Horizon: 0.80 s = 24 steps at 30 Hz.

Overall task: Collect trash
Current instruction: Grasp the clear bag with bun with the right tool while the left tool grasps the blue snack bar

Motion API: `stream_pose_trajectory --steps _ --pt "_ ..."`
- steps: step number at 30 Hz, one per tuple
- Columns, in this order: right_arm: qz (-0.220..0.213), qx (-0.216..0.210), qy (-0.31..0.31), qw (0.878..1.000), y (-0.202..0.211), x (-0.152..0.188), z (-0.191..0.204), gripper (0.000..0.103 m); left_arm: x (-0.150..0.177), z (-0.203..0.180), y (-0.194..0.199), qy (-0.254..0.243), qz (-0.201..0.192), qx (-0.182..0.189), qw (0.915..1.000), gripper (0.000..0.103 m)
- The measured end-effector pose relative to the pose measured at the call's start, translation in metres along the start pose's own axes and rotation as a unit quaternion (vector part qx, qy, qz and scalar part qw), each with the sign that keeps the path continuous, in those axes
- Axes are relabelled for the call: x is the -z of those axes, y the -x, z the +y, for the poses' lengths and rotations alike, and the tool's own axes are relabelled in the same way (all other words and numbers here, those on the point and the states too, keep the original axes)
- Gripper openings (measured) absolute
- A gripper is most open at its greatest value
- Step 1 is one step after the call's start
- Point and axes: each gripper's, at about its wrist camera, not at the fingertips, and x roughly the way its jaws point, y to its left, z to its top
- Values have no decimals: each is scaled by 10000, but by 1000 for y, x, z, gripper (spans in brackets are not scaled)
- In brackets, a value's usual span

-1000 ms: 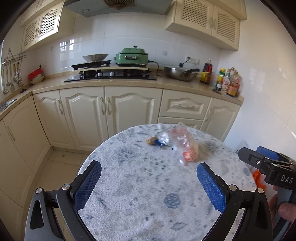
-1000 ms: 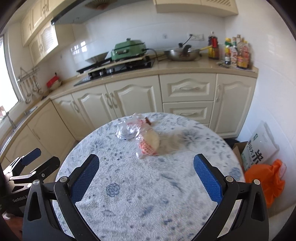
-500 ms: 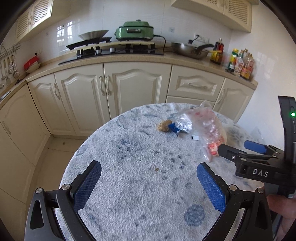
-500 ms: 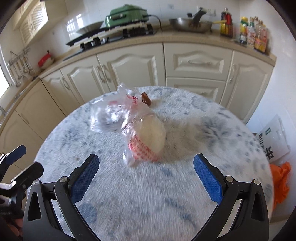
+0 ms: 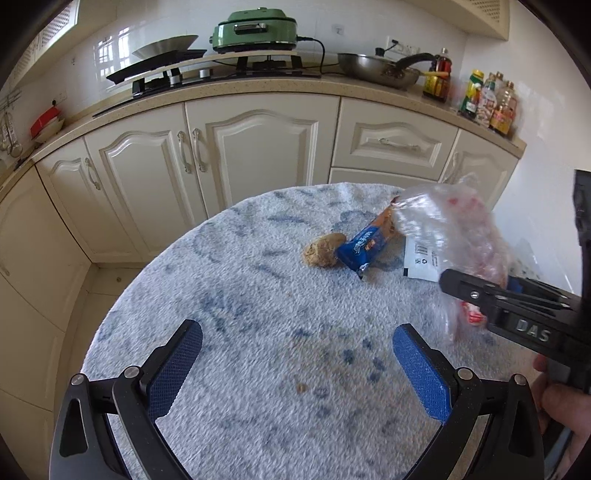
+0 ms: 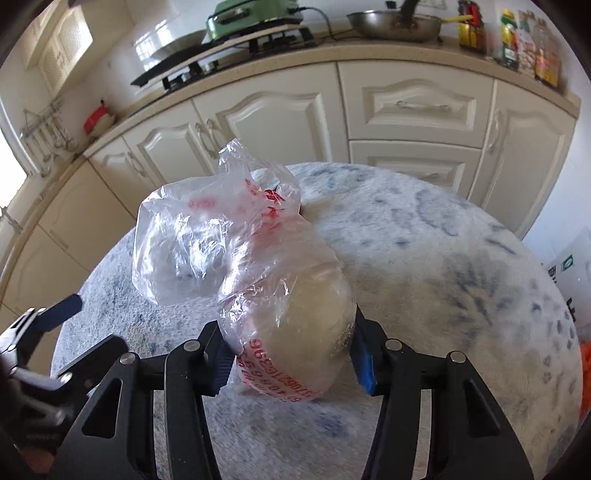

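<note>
My right gripper (image 6: 291,354) is closing, its pads against the clear plastic bag (image 6: 258,258) with a pale bun, on the table (image 6: 461,295). My left gripper (image 5: 295,369) gapes empty; blue wrapper (image 5: 364,245) lies farther off.

A home kitchen. Cream cabinets (image 5: 255,155) with arched panel doors run under a speckled beige countertop (image 5: 369,86), where a gas hob (image 5: 207,72) carries a green electric cooker (image 5: 255,27). A steel wok (image 5: 376,68) sits beside bottles of sauces and oils (image 5: 487,99), with white wall tiles (image 5: 122,40) behind. Utensils hang on a rail (image 6: 48,129). A round table (image 5: 258,332) stands nearby, covered in blue-patterned cloth.
</note>
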Motion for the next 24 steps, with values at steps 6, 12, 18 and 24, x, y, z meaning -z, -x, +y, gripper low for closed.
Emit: stream_pose_trajectory --steps 6,12,18,24 --pt "-111 -21 -192 9998 16 -2 -19 53 -17 -16 -33 -170 14 -49 9998 102" --pt "-161 -28 -297 9994 20 -2 -28 53 -31 -27 -65 -304 23 -197 9993 102" --pt "-187 -40 -361 9992 24 0 -32 53 -45 -32 -93 -557 119 -283 9980 102" --pt "-202 -44 -377 9991 26 0 -31 53 -49 -35 -103 -603 153 -327 9975 102"
